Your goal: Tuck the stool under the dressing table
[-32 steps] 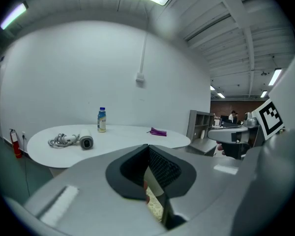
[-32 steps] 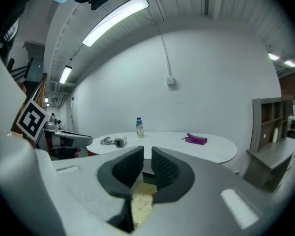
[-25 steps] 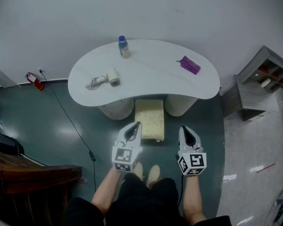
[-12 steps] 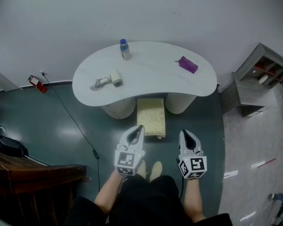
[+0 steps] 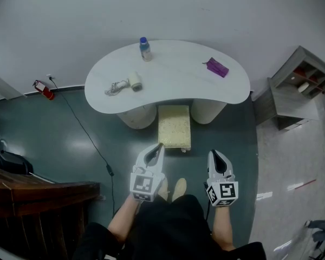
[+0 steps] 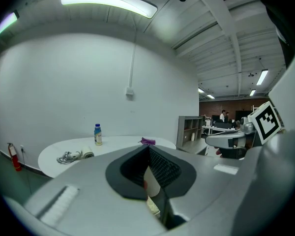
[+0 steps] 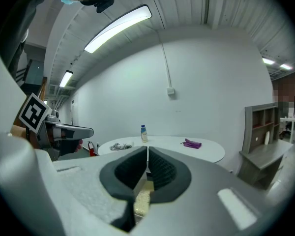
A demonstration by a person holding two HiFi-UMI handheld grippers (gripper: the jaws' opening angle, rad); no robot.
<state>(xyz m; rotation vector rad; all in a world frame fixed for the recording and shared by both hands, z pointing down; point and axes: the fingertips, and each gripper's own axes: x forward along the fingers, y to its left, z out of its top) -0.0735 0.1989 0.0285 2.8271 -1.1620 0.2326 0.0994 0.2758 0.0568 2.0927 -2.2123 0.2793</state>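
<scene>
The white kidney-shaped dressing table [image 5: 173, 85] stands against the wall. The stool [image 5: 174, 126], with a yellow speckled cushion, sits between the table's two round pedestals, its far end at the tabletop's front edge. My left gripper [image 5: 159, 145] is shut and empty, just left of the stool's near corner and apart from it. My right gripper [image 5: 213, 153] is shut and empty too, to the right of the stool. The left gripper view shows shut jaws [image 6: 148, 148] facing the table [image 6: 118, 149]. A strip of stool cushion [image 7: 141, 199] shows below the right gripper [image 7: 147, 160].
On the tabletop are a bottle [image 5: 145, 49], a purple pouch [image 5: 217, 67] and a small roll with a cord [image 5: 124, 84]. A grey shelf unit [image 5: 300, 85] stands to the right, a red extinguisher [image 5: 43, 88] and floor cable [image 5: 89, 140] to the left, wooden furniture [image 5: 38, 199] at lower left.
Both grippers have drawn back from the stool toward the person and risen a little. The stool has stayed in place between the pedestals.
</scene>
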